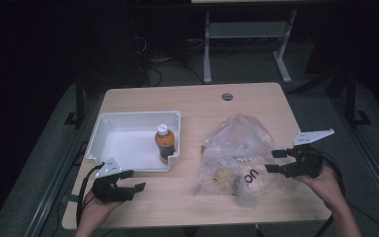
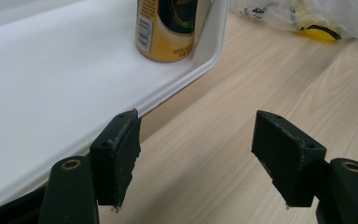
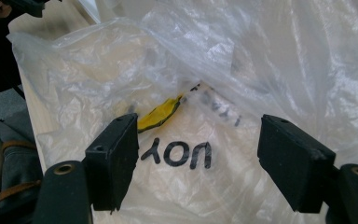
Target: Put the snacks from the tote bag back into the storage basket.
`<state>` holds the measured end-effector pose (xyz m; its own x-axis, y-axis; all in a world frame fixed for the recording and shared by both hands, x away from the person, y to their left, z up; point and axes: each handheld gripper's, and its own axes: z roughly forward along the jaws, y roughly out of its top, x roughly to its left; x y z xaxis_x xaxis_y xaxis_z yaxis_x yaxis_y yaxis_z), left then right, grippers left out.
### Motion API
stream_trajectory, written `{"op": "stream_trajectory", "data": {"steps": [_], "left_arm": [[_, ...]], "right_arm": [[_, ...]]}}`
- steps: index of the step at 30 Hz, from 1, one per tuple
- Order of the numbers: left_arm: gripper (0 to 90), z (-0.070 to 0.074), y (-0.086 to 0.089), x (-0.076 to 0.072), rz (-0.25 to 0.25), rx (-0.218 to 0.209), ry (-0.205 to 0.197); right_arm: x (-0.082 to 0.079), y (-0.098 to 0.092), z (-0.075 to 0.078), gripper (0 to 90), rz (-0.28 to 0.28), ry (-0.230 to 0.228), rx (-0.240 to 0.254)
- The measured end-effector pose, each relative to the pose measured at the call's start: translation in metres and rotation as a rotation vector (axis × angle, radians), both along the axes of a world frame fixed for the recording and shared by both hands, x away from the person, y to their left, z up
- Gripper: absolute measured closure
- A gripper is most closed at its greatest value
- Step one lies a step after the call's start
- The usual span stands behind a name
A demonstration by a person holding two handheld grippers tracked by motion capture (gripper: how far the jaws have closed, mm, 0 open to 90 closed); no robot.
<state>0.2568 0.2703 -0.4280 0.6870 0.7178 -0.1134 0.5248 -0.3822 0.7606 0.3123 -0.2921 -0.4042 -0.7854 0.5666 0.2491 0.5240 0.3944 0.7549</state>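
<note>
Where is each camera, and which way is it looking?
High view: above the person's side, looking forward and down at the table; both hands, left gripper and right gripper show.
Left gripper view: rides the left gripper, looking past its open jaws at the white tray and bottle.
Right gripper view: rides the right gripper, facing the plastic bag between open jaws.
Shared: all three views show the bag.

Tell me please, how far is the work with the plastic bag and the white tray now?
Done, it seems: one bottle already stands upright in the white tray. In hand: the right gripper, jaws open, is at the plastic bag but does not grip it yet. The left gripper waits open on the table beside the tray. Left: probably the bag's contents, including something yellow, are to follow.
</note>
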Motion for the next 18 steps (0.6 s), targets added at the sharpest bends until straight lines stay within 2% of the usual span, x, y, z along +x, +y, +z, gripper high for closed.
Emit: {"op": "stream_trajectory", "data": {"steps": [14, 18], "left_arm": [[30.2, -0.001, -0.001, -0.001, 0.003, -0.002, -0.003], [29.3, -0.001, -0.002, -0.001, -0.007, 0.009, -0.017]], "right_arm": [[-0.020, -0.004, -0.013, 27.7, -0.006, -0.016, 0.016], [-0.024, -0.002, -0.015, 27.2, -0.001, -0.026, 0.009]]}}
